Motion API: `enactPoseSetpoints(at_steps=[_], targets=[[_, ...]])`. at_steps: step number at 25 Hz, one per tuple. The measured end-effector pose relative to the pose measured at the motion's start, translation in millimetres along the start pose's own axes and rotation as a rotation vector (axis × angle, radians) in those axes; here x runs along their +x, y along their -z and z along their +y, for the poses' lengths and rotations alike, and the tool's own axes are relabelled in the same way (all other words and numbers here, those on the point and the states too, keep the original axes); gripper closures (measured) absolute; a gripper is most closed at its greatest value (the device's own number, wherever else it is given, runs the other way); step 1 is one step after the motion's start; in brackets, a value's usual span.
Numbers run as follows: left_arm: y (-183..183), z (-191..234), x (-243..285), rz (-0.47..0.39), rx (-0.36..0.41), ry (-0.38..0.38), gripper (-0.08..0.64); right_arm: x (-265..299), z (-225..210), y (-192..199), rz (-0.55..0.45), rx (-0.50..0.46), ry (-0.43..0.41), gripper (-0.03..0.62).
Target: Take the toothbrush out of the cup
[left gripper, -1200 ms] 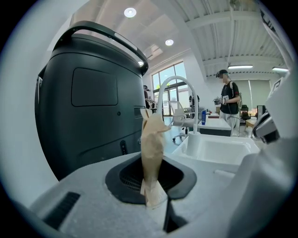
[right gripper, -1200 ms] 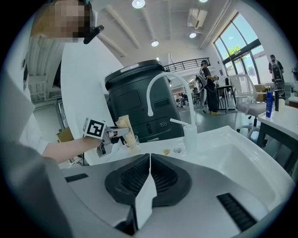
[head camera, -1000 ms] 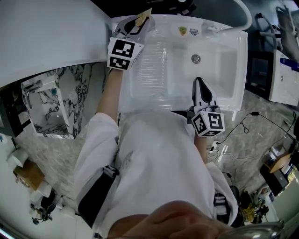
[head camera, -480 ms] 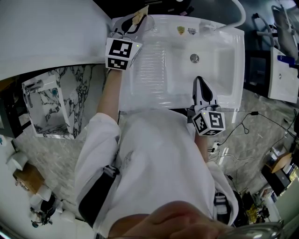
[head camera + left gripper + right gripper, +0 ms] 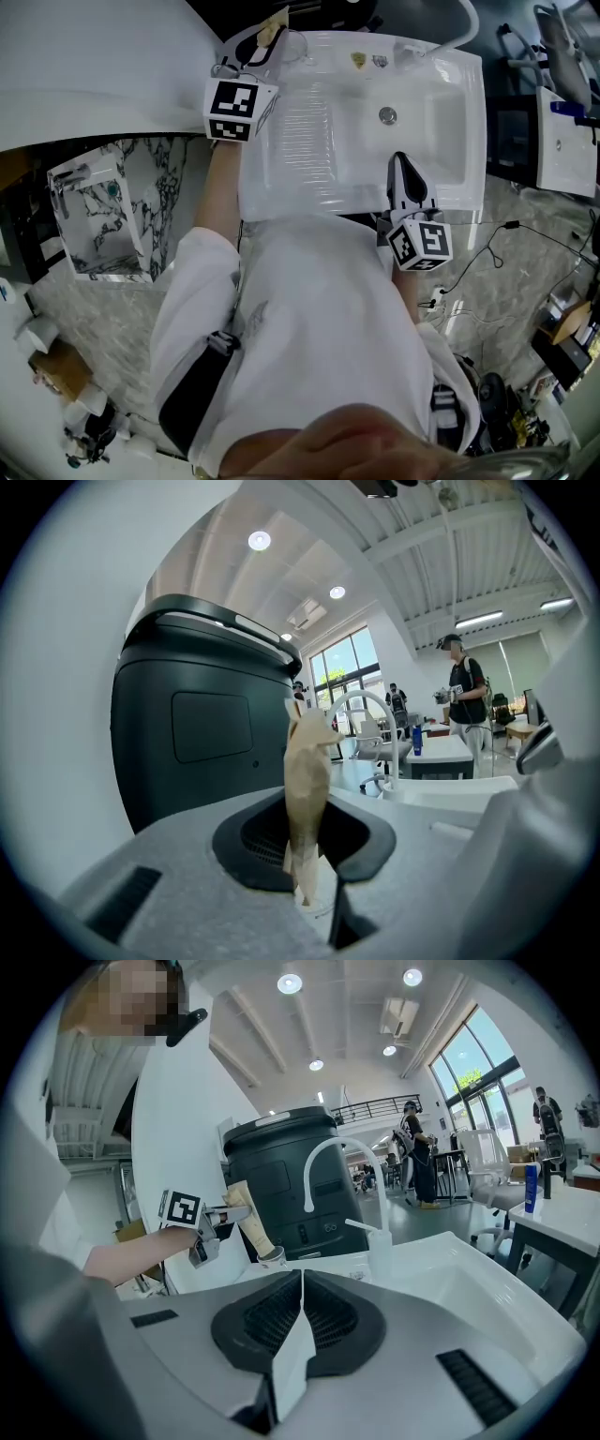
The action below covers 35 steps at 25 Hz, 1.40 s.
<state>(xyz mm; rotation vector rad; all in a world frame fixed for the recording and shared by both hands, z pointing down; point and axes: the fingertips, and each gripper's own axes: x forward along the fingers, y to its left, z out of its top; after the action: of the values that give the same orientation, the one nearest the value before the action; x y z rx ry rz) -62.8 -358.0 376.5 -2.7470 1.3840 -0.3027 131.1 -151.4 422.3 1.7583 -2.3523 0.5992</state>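
Left claw (image 5: 311,860): nearly closed, with both pads clamped on the toothbrush (image 5: 305,780). Nothing else sits between the jaws.
Right claw (image 5: 300,1307): jaws fully together, meeting along a single line. It holds nothing.
Toothbrush: tan and close to upright, with a slight tilt. It is gripped near its upper end. In the right gripper view its lower end reaches the mouth of the cup (image 5: 273,1257). Whether the tip is inside the cup cannot be determined.
Cup: small, clear and upright. It stands on the back left corner of the sink (image 5: 281,192), directly beneath the toothbrush.
Left claw position: at the back left corner of the sink in the head view, with its marker cube (image 5: 234,108) facing up.
Right claw position: over the front rim of the sink, right of centre, pointing toward the basin. It is well apart from the cup.
Sink: white, serving as the bench. It has a ribbed draining area on the left and a basin with a drain (image 5: 387,115) on the right.
Faucet (image 5: 319,1162): white and arched, mounted at the back of the sink.
Bottle (image 5: 380,1241): small and white, with a spout. It stands beside the faucet base.
Container (image 5: 281,1176): dark grey and tall. It stands behind the cup.
Forearm (image 5: 131,1246): bare, carrying the left claw.
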Motion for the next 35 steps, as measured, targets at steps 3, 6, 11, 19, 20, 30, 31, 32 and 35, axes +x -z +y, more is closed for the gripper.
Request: enactPoseSetpoints(at_steps=[3, 6, 11, 19, 20, 30, 31, 32, 35], targets=[[-11, 1, -8, -0.023, 0.011, -0.008, 0.508, -5, 3, -3, -0.012, -0.007, 0.001, 0.574], [-23, 3, -16, -0.048, 0.015, -0.017, 0.508, -8, 6, -6, -0.023, -0.014, 0.002, 0.574], [-42, 3, -34, -0.088, 0.012, -0.03, 0.509, -17, 12, -8, -0.035, -0.028, 0.002, 0.574], [-74, 3, -60, -0.157, 0.012, -0.05, 0.509, -27, 20, -15, -0.074, -0.044, -0.009, 0.575], [-78, 3, -63, -0.166, 0.013, -0.052, 0.509, -29, 21, -16, -0.078, -0.046, -0.01, 0.574], [-128, -9, -97, -0.28, 0.045, -0.042, 0.509, -37, 25, -22, -0.115, -0.049, -0.007, 0.574], [-133, -10, -101, -0.293, 0.046, -0.042, 0.509, -38, 25, -23, -0.118, -0.05, -0.007, 0.575], [-138, -11, -106, -0.304, 0.046, -0.042, 0.509, -38, 25, -24, -0.12, -0.052, -0.007, 0.574], [-151, -14, -118, -0.328, 0.052, -0.04, 0.509, -39, 27, -25, -0.126, -0.054, -0.011, 0.575]])
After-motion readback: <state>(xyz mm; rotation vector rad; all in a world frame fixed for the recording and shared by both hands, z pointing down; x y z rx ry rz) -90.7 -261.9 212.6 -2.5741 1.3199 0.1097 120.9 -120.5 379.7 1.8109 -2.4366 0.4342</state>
